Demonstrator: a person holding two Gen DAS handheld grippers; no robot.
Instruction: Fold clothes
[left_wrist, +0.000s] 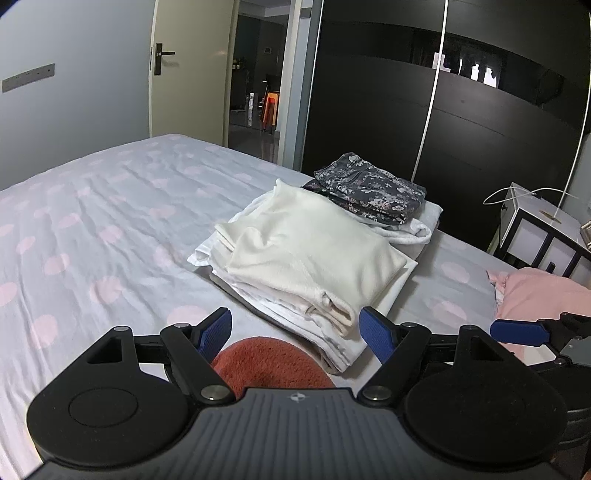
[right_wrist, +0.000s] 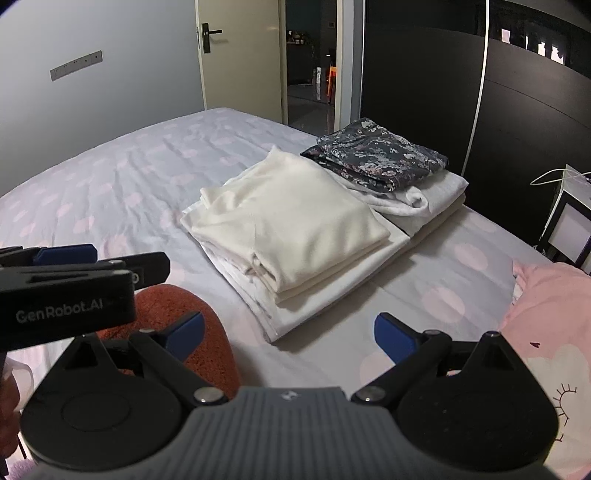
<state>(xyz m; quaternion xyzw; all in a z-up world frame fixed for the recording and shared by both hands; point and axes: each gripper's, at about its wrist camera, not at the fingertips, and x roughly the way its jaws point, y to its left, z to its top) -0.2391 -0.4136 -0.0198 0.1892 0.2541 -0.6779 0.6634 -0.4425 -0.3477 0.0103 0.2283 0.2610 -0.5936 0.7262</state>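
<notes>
Right now I have both grippers hovering low over the bed (left_wrist: 92, 229), its grey sheet dotted with pale pink, and neither holds anything. My left gripper (left_wrist: 295, 334) has its jaws standing wide with only bedding and a rust-red fuzzy cloth (left_wrist: 266, 363) showing between the blue pads. My right gripper (right_wrist: 288, 332) is spread just as wide and is equally empty.

From the left wrist view the folded stack sits at about one o'clock, near the far right edge of the bed. The largest piece is a white sheet-like layer (right_wrist: 384, 258) at the bottom. On it lies a cream knit top (right_wrist: 295, 225), folded square. Behind that, a dark floral garment (right_wrist: 384, 158) rests on a white towel-like fold (right_wrist: 436, 192).

I judge all of it light, soft and floppy; the knit will stretch and sag, so I would pinch at a folded edge or corner, through every layer, rather than mid-panel.

The pink garment (right_wrist: 546, 321) at three o'clock looks unfolded and is cut off by the frame, so I cannot tell its shape or size. The rust-red cloth is half hidden under my gripper bodies. I cannot count the layers in the stack.
</notes>
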